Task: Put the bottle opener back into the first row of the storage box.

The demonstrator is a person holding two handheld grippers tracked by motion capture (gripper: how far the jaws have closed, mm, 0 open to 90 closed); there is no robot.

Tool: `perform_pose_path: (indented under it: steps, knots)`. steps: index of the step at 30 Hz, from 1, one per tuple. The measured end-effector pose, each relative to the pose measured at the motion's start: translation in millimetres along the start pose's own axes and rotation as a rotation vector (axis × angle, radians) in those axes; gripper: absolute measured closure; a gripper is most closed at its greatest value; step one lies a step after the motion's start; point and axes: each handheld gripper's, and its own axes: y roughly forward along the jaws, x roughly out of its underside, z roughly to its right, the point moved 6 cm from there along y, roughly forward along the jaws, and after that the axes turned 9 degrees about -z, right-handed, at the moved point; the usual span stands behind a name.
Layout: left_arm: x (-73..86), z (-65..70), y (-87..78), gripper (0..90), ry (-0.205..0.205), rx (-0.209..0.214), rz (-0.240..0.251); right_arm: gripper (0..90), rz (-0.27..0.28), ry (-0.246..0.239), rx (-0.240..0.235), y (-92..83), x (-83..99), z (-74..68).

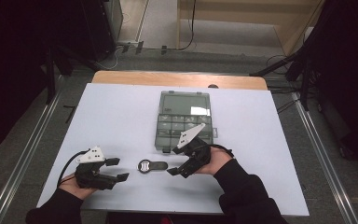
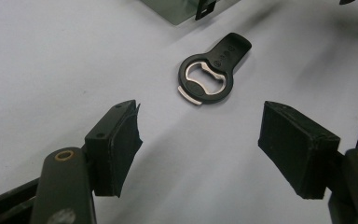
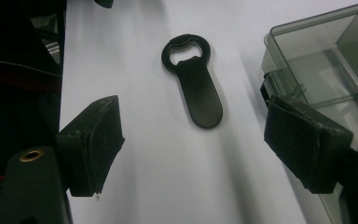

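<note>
A black bottle opener (image 1: 151, 166) is seen lying flat on the white table (image 1: 121, 112), near the middle of the near edge, between the two grippers and touched by neither.

High view: the opener's long axis runs roughly parallel to the near edge, ring end toward the left gripper (image 1: 116, 169), handle toward the right gripper (image 1: 173, 171). Detail of the opener is not resolved here.

Left gripper view: the opener (image 2: 213, 70) is shown ring end nearest, with a metal insert in the opening and small marks on the handle, which points away. The jaws are spread wide with only bare table between them.

Right gripper view: the opener (image 3: 192, 79) is shown handle end nearest, its plain back surface visible and the ring farthest away. These jaws are also held wide apart and empty.

A smoke-grey clear compartment box (image 1: 185, 120) sits behind the opener toward the far edge; its corner (image 3: 317, 60) lies just beside the right gripper's outer jaw. Nothing is seen between either gripper and the opener.
</note>
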Motion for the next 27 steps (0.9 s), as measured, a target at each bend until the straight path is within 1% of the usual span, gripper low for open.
perform_pose_path:
  steps: [1, 5, 7, 9, 18, 19, 21, 22, 23, 25, 27]
  knots:
    - [0.0, 0.0, 0.0, 28.4, 0.0, 0.0, 0.0, 20.0, -0.01, -0.009, 0.003, 3.1, -3.3, 0.2]
    - [0.1, -0.1, 0.0, 28.4, 0.0, -0.001, -0.001, 20.4, -0.022, -0.014, -0.004, 8.5, -8.1, 0.3]
    - [0.2, -0.3, -0.2, 28.4, 0.0, -0.002, 0.0, 20.6, -0.039, -0.023, 0.002, 12.7, -10.5, 0.6]
    - [0.1, -0.4, -0.5, 28.4, -0.003, -0.002, 0.003, 20.8, -0.059, -0.036, -0.009, 18.3, -13.9, -0.8]
    - [0.3, -0.5, -0.4, 28.4, -0.003, 0.001, 0.004, 22.8, -0.086, -0.069, -0.009, 28.9, -25.2, -0.6]
    - [0.1, -0.4, -0.4, 28.4, -0.005, 0.003, 0.008, 23.2, -0.104, -0.069, -0.002, 31.7, -26.9, -0.8]
    - [0.3, -0.5, -0.5, 28.4, -0.005, 0.002, 0.007, 23.3, -0.104, -0.078, -0.003, 33.2, -27.8, -0.4]
    - [0.4, -0.6, -0.6, 28.4, -0.005, 0.003, 0.007, 23.5, -0.116, -0.074, -0.006, 35.3, -28.9, -1.0]
    - [0.5, -0.7, -0.7, 28.4, -0.007, 0.002, 0.007, 23.7, -0.124, -0.087, -0.004, 38.6, -30.5, -1.2]
    - [0.5, -0.8, -0.7, 28.4, -0.007, 0.002, 0.005, 23.9, -0.134, -0.081, -0.001, 39.6, -30.8, -1.6]
    - [0.4, -0.8, -0.4, 28.4, -0.005, 0.001, 0.006, 25.0, -0.153, -0.091, -0.003, 44.1, -32.5, -3.2]
